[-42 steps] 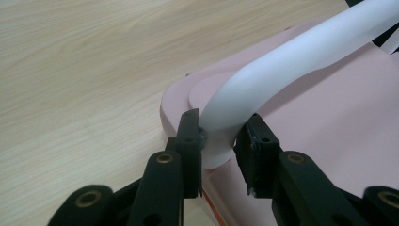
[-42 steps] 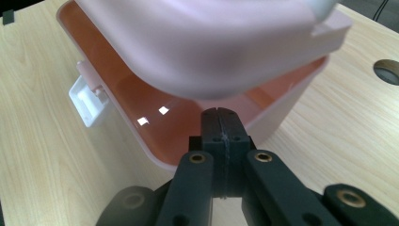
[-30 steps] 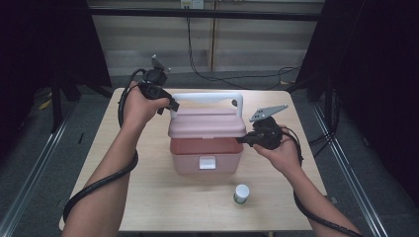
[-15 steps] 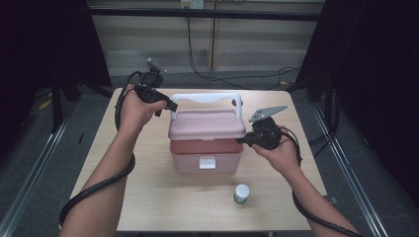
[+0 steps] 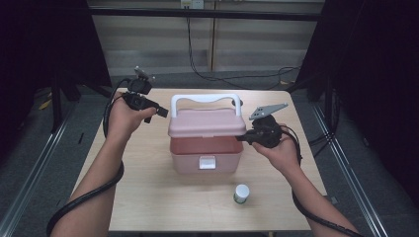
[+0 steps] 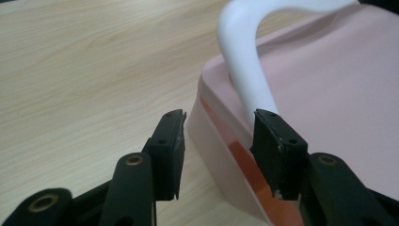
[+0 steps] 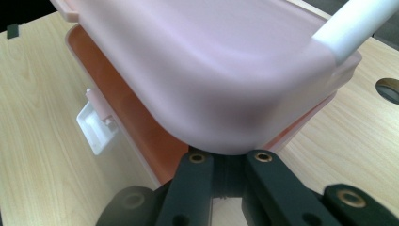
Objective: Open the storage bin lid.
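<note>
The right claw [image 5: 243, 138] is clamped on the pink lid [image 5: 205, 122], lifting it. The left claw [image 5: 162, 111], its jaws just opening with nothing between them, sits beside the white handle [image 5: 205, 98]. Next, the lid likely swings back.

Wooden table [image 5: 148, 173], pale grain, square top. 1 small white-capped jar [image 5: 241, 193] upright on it, near the front edge, right of centre, standing alone. Dark round hole [image 7: 389, 89] in the tabletop at the right gripper view's right edge. Grey floor around; black cable [image 5: 217, 74] on it behind the table. Black curtains [image 5: 375, 74] at both sides.
</note>
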